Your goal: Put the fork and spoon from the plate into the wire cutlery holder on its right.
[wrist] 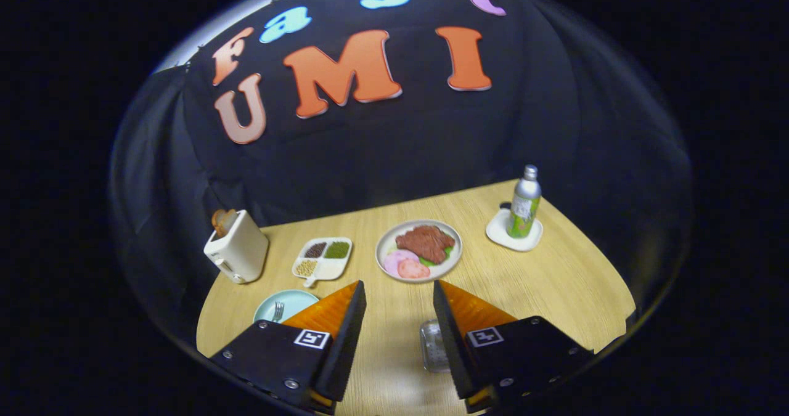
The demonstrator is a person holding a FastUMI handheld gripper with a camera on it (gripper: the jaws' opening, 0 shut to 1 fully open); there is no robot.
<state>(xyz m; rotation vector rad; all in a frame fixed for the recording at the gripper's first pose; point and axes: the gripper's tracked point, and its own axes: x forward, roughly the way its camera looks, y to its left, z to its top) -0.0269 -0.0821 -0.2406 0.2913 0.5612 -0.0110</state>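
A light blue plate (290, 303) lies on the wooden table, partly hidden behind my left finger. A metal fork (278, 310) rests on it, tines showing; the spoon is hidden. The wire cutlery holder (433, 346) stands low between my fingers, tight against the right finger, seen from above. My gripper (399, 293) hangs open above the table with nothing between its orange fingers (336, 308). It is above and between the plate and the holder.
A white toaster (237, 252) with toast stands at the left. Beyond the fingers lie a divided white dish (323, 258) of grains and a plate of meat (419, 249). A silver-green bottle (525, 206) on a white coaster stands at the back right.
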